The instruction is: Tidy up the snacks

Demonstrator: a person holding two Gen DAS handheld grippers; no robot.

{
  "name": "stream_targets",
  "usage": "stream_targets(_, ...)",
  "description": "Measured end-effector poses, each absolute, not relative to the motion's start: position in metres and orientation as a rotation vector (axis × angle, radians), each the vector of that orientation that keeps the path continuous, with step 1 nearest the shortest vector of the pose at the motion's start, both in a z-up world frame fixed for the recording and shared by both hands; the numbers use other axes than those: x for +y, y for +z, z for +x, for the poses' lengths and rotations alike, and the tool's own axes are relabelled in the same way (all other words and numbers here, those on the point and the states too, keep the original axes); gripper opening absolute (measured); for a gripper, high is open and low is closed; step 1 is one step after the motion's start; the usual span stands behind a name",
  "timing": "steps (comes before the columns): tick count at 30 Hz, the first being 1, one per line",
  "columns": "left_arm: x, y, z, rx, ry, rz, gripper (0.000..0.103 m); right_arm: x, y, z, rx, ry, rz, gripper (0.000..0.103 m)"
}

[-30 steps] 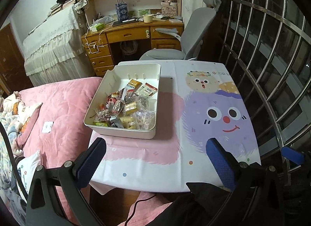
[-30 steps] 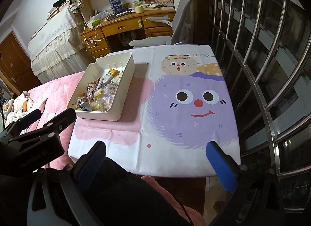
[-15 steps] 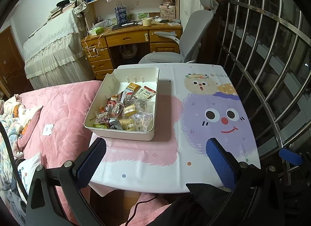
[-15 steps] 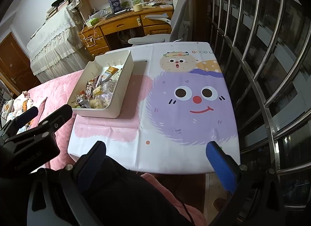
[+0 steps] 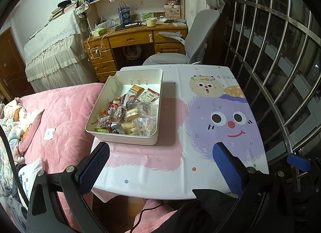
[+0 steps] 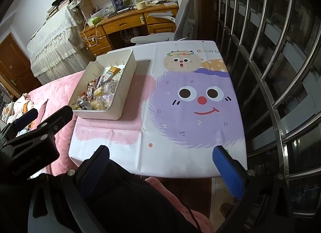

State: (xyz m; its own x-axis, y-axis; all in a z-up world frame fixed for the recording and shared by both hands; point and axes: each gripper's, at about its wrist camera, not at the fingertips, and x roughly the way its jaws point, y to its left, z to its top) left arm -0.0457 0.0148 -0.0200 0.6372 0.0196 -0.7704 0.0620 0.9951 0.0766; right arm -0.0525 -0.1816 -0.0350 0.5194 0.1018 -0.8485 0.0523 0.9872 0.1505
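Note:
A white rectangular bin point(image 5: 155, 84) stands at the left of a small table and holds several wrapped snacks point(image 5: 130, 112). It also shows in the right wrist view point(image 6: 118, 100). The table is covered by a cartoon tablecloth point(image 5: 220, 116) with a purple fuzzy face. My left gripper point(image 5: 160, 164) is open and empty, held above the table's near edge, in front of the bin. My right gripper point(image 6: 160, 164) is open and empty above the near edge, right of the bin. The left gripper's body point(image 6: 32, 132) shows at the left of the right wrist view.
A bed with a pink quilt point(image 5: 60, 116) lies left of the table. A metal window grille point(image 5: 280, 72) runs along the right side. A grey office chair point(image 5: 192, 40) and a wooden desk point(image 5: 130, 40) stand behind the table.
Both grippers have pulled back and risen a little, so the table and bin sit slightly farther away. The bin and snacks have not moved.

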Motion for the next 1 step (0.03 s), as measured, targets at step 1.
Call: stream_targets(1, 0.0147, -0.0201, -0.0457, 0.880, -0.024, 0.099, 0.102, -0.1825, -0.0350, -0.0512, 1.027, 0.031, 0.165, 0.103)
